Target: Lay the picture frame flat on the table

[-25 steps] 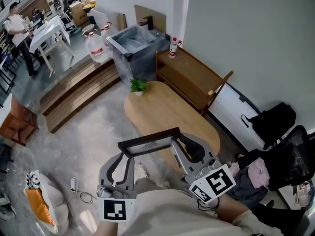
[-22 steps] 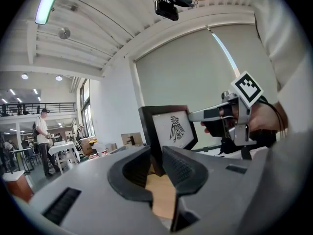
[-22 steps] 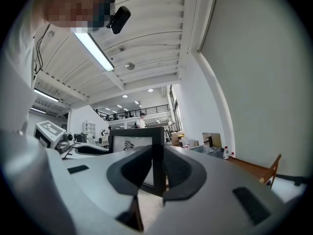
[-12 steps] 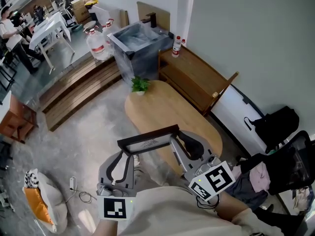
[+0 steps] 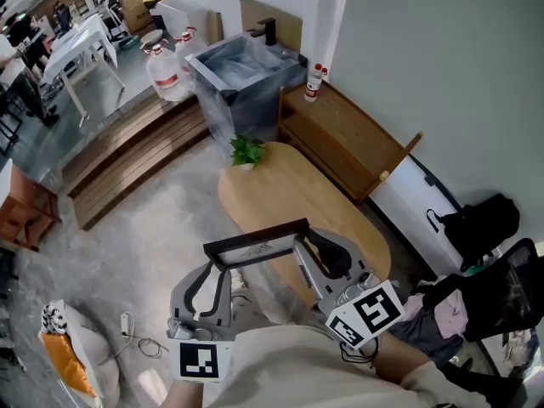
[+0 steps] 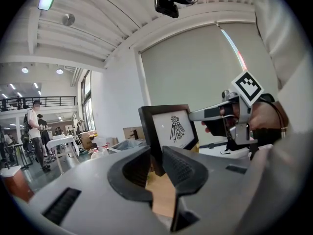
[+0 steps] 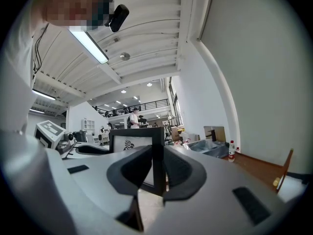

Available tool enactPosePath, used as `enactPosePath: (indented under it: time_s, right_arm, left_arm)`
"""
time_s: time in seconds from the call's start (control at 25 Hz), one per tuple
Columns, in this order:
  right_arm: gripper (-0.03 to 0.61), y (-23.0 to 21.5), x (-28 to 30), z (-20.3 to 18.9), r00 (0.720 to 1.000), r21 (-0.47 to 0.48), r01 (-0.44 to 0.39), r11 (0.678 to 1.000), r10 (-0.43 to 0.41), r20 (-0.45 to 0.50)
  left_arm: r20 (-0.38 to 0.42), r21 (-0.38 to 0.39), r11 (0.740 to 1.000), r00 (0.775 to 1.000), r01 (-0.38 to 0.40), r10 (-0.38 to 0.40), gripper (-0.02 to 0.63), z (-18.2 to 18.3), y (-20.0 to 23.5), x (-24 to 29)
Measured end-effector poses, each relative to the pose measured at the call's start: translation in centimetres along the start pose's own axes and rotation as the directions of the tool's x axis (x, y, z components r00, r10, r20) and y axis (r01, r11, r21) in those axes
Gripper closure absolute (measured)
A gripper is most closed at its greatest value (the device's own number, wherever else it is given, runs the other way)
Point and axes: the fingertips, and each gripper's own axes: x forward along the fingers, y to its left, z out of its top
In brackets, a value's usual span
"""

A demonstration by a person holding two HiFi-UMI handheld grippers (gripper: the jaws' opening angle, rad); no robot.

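Note:
A black picture frame point(image 5: 255, 243) with a white print of a bird figure is held upright in the air between both grippers, above the near end of the oval wooden table point(image 5: 289, 195). My left gripper point(image 5: 217, 266) is shut on the frame's left edge point(image 6: 149, 141). My right gripper point(image 5: 308, 246) is shut on its right edge point(image 7: 157, 160). In the left gripper view the print point(image 6: 177, 128) faces the camera, with the right gripper point(image 6: 215, 112) and a hand behind it. The frame's lower part is hidden by the jaws.
A small potted plant point(image 5: 246, 152) stands at the table's far end. Beyond it are a grey tub point(image 5: 242, 75), water jugs point(image 5: 164, 69) and a wooden bench point(image 5: 353, 138) with a bottle point(image 5: 314, 82). A black bag point(image 5: 476, 219) and chair sit at right.
The head view has shifted slightly, so the room slides a little down and right in the picture. The frame and both grippers keep the same pose and grip.

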Motion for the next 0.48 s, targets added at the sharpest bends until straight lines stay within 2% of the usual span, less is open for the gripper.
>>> enactPosePath:
  time_s: [0.12, 0.48]
  right_arm:
    - [0.526, -0.6, 3.1, -0.1, 1.0, 0.005, 0.015, 1.0, -0.015, -0.014]
    - [0.526, -2.0, 14.5, 1.0, 0.996, 0.02, 0.08, 0.997, -0.079, -0.044]
  left_arm:
    - [-0.015, -0.016, 1.0, 1.0, 0.018, -0.018, 0.538, -0.5, 2.5, 2.0]
    - [-0.03, -0.004, 0.996, 0.995, 0.093, -0.093, 0.537, -0.6, 12.6, 8.9]
